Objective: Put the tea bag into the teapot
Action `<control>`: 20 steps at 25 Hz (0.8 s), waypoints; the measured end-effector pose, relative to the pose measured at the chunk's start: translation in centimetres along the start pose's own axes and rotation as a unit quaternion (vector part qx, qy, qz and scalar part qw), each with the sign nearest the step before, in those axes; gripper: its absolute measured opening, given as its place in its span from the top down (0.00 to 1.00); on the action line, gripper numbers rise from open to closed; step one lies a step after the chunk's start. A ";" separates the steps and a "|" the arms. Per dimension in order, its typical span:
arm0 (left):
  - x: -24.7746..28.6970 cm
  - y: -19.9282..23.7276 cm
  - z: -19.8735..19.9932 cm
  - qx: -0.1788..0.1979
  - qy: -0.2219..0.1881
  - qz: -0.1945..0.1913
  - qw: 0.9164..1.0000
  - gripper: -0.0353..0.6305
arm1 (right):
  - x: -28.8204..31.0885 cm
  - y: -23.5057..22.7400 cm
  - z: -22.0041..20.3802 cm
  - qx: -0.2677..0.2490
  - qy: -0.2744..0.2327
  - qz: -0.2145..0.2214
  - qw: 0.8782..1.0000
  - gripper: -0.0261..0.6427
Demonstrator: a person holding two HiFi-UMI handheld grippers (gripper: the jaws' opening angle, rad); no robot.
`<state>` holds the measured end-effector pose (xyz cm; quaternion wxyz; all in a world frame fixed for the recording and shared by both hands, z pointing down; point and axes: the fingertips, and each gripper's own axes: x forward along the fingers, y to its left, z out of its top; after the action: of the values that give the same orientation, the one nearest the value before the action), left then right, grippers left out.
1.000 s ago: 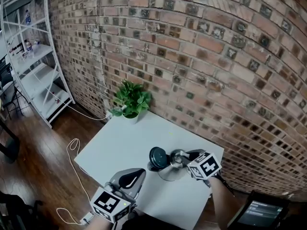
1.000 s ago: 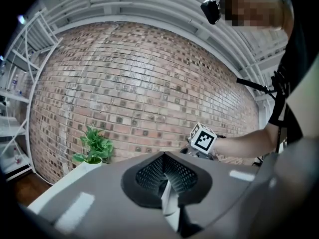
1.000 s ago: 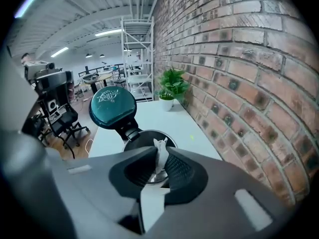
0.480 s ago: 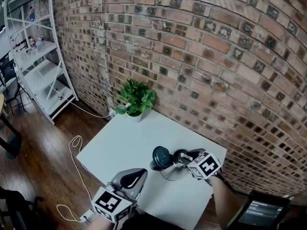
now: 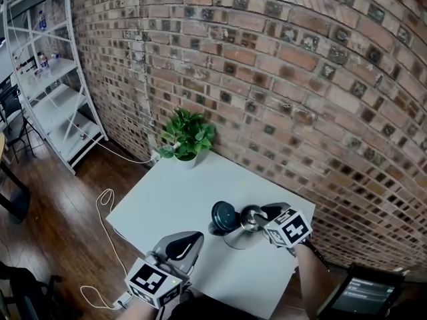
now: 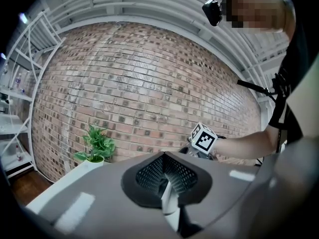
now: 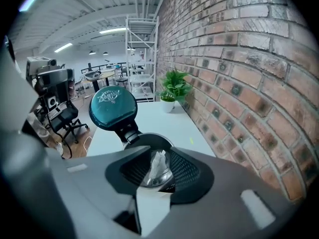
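A silver teapot (image 5: 239, 237) stands on the white table (image 5: 173, 199) with its teal lid (image 5: 225, 217) tipped open. My right gripper (image 5: 257, 218) hovers right over the pot's mouth. In the right gripper view its jaws are opening, and the white tea bag (image 7: 158, 163) hangs loose between them above the teapot's rim (image 7: 148, 138), with the pads off it. The lid (image 7: 113, 107) stands up behind. My left gripper (image 5: 187, 243) sits low at the table's front left, shut, with nothing in it (image 6: 167, 179).
A potted plant (image 5: 187, 139) stands at the table's far corner against the brick wall (image 5: 300, 99). A white shelf rack (image 5: 50, 79) is at the far left, and a cable (image 5: 101, 205) lies on the wooden floor. A dark screen (image 5: 365, 295) shows at lower right.
The right gripper's jaws have spread apart over the teapot and it has drawn back a little to the right. The left gripper has stayed where it was.
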<state>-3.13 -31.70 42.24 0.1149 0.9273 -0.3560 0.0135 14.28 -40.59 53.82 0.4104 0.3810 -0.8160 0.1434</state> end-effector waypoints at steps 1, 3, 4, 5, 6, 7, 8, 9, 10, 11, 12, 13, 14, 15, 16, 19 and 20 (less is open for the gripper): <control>-0.1 0.0 0.2 0.001 -0.001 -0.001 1.000 0.94 | -0.5 0.0 0.3 0.003 -0.010 -0.004 1.000 0.78; -0.3 -0.2 0.6 0.005 -0.005 -0.006 1.000 0.94 | -1.9 0.1 1.1 0.013 -0.034 -0.011 0.999 0.78; -0.4 -0.3 0.8 0.007 -0.008 -0.009 1.000 0.94 | -2.7 0.1 1.5 0.018 -0.046 -0.015 0.999 0.78; -0.6 -0.3 1.0 0.009 -0.010 -0.012 1.000 0.94 | -3.5 0.3 1.9 0.022 -0.058 -0.019 0.998 0.78; -0.8 -0.4 1.1 0.010 -0.012 -0.014 1.000 0.94 | -4.4 0.5 2.3 0.025 -0.070 -0.023 0.997 0.78; -1.1 -0.6 1.3 0.012 -0.014 -0.016 1.000 0.94 | -5.3 0.8 2.6 0.028 -0.083 -0.027 0.996 0.78; -1.3 -0.7 1.5 0.014 -0.017 -0.018 1.000 0.94 | -6.2 1.1 3.0 0.033 -0.098 -0.031 0.994 0.78; -1.6 -0.8 1.8 0.016 -0.019 -0.021 0.999 0.94 | -7.3 1.4 3.4 0.041 -0.114 -0.035 0.992 0.78; -1.9 -0.9 2.1 0.019 -0.022 -0.025 0.999 0.94 | -8.4 1.8 3.8 0.051 -0.132 -0.037 0.989 0.78; -2.3 -1.0 2.4 0.022 -0.023 -0.028 0.999 0.94 | -9.5 2.2 4.2 0.061 -0.149 -0.039 0.986 0.78; -2.7 -1.0 2.5 0.025 -0.022 -0.030 0.999 0.94 | -10.6 2.8 4.5 0.070 -0.166 -0.040 0.983 0.78; -3.2 -1.0 2.6 0.028 -0.019 -0.032 0.999 0.94 | -11.7 3.3 4.8 0.078 -0.180 -0.043 0.980 0.78; -3.7 -1.1 2.8 0.030 -0.018 -0.035 0.999 0.94 | -12.9 3.8 4.9 0.086 -0.194 -0.047 0.976 0.78; -4.0 -1.2 3.2 0.031 -0.021 -0.040 0.999 0.94 | -14.1 4.3 5.0 0.094 -0.208 -0.053 0.972 0.78; -4.4 -1.4 3.6 0.031 -0.025 -0.046 0.998 0.94 | -15.3 4.8 5.1 0.103 -0.222 -0.058 0.968 0.79; -5.4 -2.2 4.7 0.032 -0.040 -0.066 0.996 0.94 | -18.9 6.5 5.0 0.124 -0.266 -0.073 0.953 0.80; -5.6 -2.4 4.9 0.036 -0.043 -0.071 0.996 0.94 | -20.1 7.0 4.9 0.126 -0.281 -0.080 0.948 0.82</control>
<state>-6.02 -27.35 36.34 0.0668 0.9534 -0.2934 -0.0221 13.82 -28.47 35.67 0.1231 0.5186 -0.8403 0.0988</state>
